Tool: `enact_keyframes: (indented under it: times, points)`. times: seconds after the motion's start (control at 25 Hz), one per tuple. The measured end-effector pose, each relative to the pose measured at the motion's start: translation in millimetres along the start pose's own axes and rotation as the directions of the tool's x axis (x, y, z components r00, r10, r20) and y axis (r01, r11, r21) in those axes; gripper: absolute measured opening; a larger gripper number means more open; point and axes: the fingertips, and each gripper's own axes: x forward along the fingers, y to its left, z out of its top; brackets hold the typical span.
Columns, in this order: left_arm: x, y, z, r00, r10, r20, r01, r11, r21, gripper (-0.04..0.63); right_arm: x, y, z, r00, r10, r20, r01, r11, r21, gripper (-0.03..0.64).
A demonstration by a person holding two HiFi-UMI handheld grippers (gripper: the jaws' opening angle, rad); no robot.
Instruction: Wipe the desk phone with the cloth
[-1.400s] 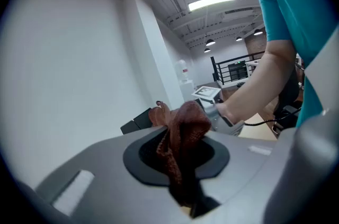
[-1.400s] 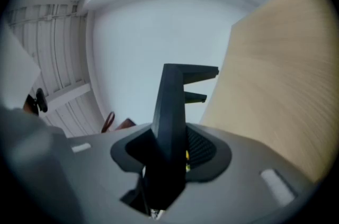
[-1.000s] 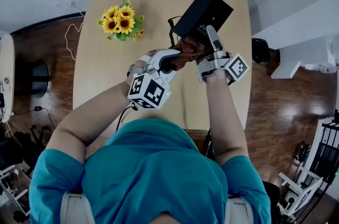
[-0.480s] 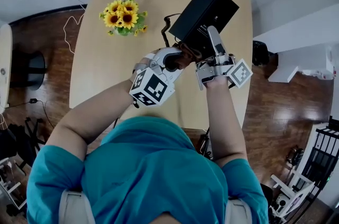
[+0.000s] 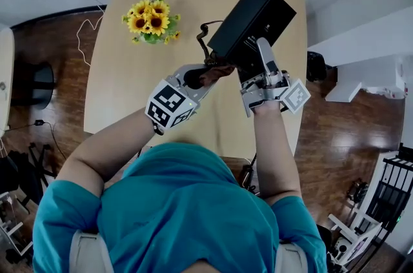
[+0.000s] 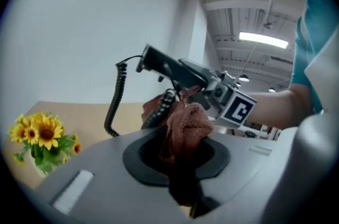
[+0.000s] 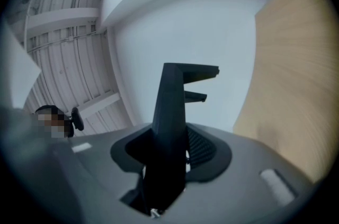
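The black desk phone (image 5: 251, 20) is held up off the table, tilted, with my right gripper (image 5: 261, 49) shut on its near edge. In the right gripper view the phone (image 7: 172, 127) stands edge-on between the jaws. My left gripper (image 5: 210, 75) is shut on a reddish-brown cloth (image 6: 185, 127), which is bunched against the phone's underside (image 6: 175, 72). The coiled cord (image 6: 114, 106) hangs from the phone toward the table. The cloth (image 5: 217, 73) shows only as a small dark-red patch in the head view.
A bunch of sunflowers (image 5: 150, 23) stands at the back left of the light wooden table (image 5: 129, 91). Dark wood floor surrounds the table. A white step or ledge (image 5: 361, 33) lies to the right.
The phone has risen with the right gripper, away from me. The left gripper has rolled, turning its marker cube, and its cloth has slid along the phone's underside.
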Motion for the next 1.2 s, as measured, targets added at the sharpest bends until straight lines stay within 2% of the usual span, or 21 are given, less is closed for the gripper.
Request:
enact_keyframes:
  times: [0.08, 0.16, 0.4, 0.48, 0.6, 0.8, 0.88, 1.0, 1.12, 1.2]
  points:
    - [-11.6, 11.4, -0.4, 0.999, 0.031, 0.039, -0.028, 0.995, -0.095, 0.072, 3.5, 8.8, -22.0, 0.999, 0.015, -0.031, -0.015, 1.0, 0.0, 0.156]
    - [-15.9, 19.0, 11.9, 0.993, 0.043, 0.106, -0.024, 0.984, -0.174, 0.072, 6.2, 14.4, -41.4, 0.997, 0.024, -0.067, -0.024, 1.0, 0.005, 0.156]
    - [-1.8, 31.9, 43.2, 0.965, 0.009, 0.263, 0.081, 0.941, -0.329, 0.072, 10.9, 22.3, -54.3, 0.991, 0.045, -0.126, -0.041, 0.999, 0.035, 0.156]
    - [-2.5, 27.7, 50.1, 0.953, -0.035, 0.302, 0.138, 0.936, -0.325, 0.071, 12.8, 25.7, -54.9, 0.99, 0.054, -0.131, -0.05, 0.998, 0.034, 0.158]
    - [-6.4, 5.8, 52.9, 0.938, -0.134, 0.319, 0.222, 0.94, -0.259, 0.067, 12.9, 27.5, -52.9, 0.992, 0.062, -0.11, -0.058, 0.998, 0.037, 0.158]
    - [-19.4, -11.9, 46.3, 0.928, -0.206, 0.311, 0.288, 0.926, -0.244, 0.067, 8.3, 23.4, -48.6, 0.995, 0.048, -0.091, -0.046, 0.998, 0.033, 0.158]
    - [-26.3, -8.1, 44.9, 0.923, -0.208, 0.324, 0.301, 0.915, -0.27, 0.067, 8.3, 21.8, -50.7, 0.995, 0.047, -0.09, -0.044, 0.998, 0.038, 0.158]
    - [-23.4, 2.9, 44.4, 0.926, -0.165, 0.338, 0.282, 0.9, -0.332, 0.069, 4.1, 23.8, -50.2, 0.994, 0.055, -0.091, -0.049, 0.997, 0.065, 0.158]
    - [-10.5, 25.6, 47.1, 0.925, -0.095, 0.367, 0.264, 0.857, -0.442, 0.069, 2.5, 27.2, -52.6, 0.992, 0.074, -0.104, -0.064, 0.994, 0.093, 0.158]
    - [-1.5, 38.1, 49.5, 0.92, -0.092, 0.38, 0.282, 0.83, -0.482, 0.069, 8.6, 22.6, -57.0, 0.988, 0.085, -0.126, -0.072, 0.992, 0.1, 0.158]
